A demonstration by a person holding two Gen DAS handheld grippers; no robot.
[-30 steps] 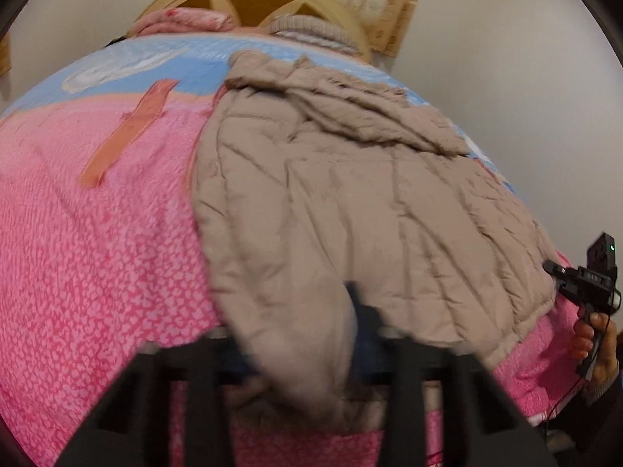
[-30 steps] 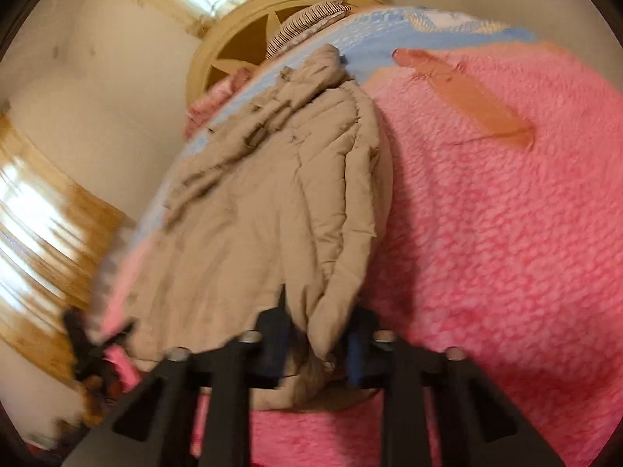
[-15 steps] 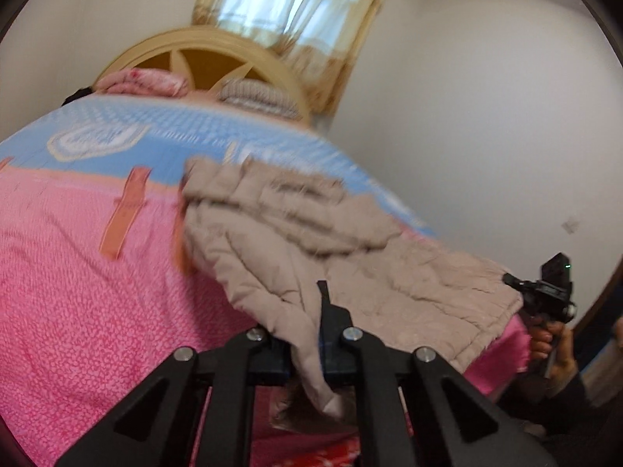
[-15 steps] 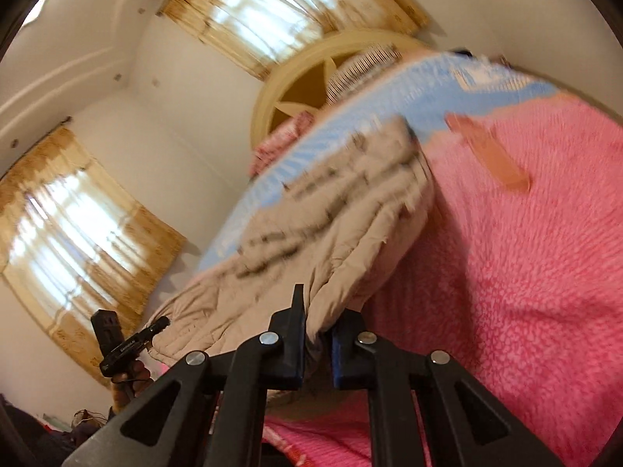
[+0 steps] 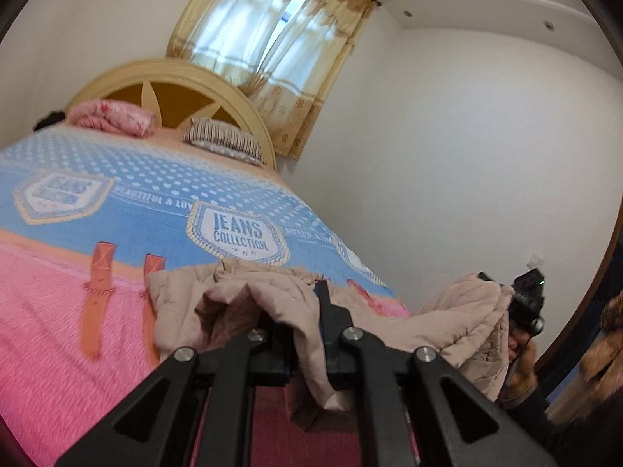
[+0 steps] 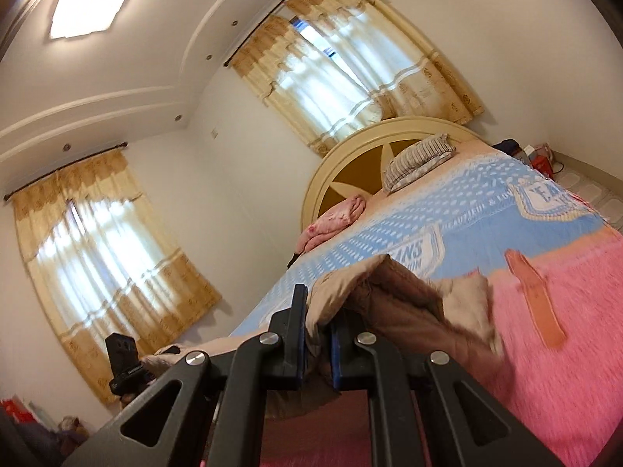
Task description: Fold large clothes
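Note:
A beige quilted puffer jacket (image 5: 233, 303) hangs bunched between my two grippers over the foot of the bed. My left gripper (image 5: 307, 323) is shut on a fold of its edge. My right gripper (image 6: 317, 319) is shut on another part of the jacket (image 6: 409, 307), whose brown lining shows. The right gripper also shows in the left wrist view (image 5: 525, 307) at the right, with jacket cloth beside it. The left gripper shows in the right wrist view (image 6: 124, 366) at the lower left. Most of the jacket is lifted off the pink bedspread (image 5: 50, 330).
The bed has a blue and pink cover (image 6: 467, 218), a cream round headboard (image 5: 187, 78), a striped pillow (image 5: 222, 142) and a pink folded blanket (image 5: 109, 118). Curtained windows (image 6: 342, 62) stand behind. A white wall (image 5: 467, 155) runs along the bed's right side.
Both grippers have pulled back and up toward the foot of the bed, dragging the jacket down the bed and lifting it. It was spread flat, now it hangs bunched.

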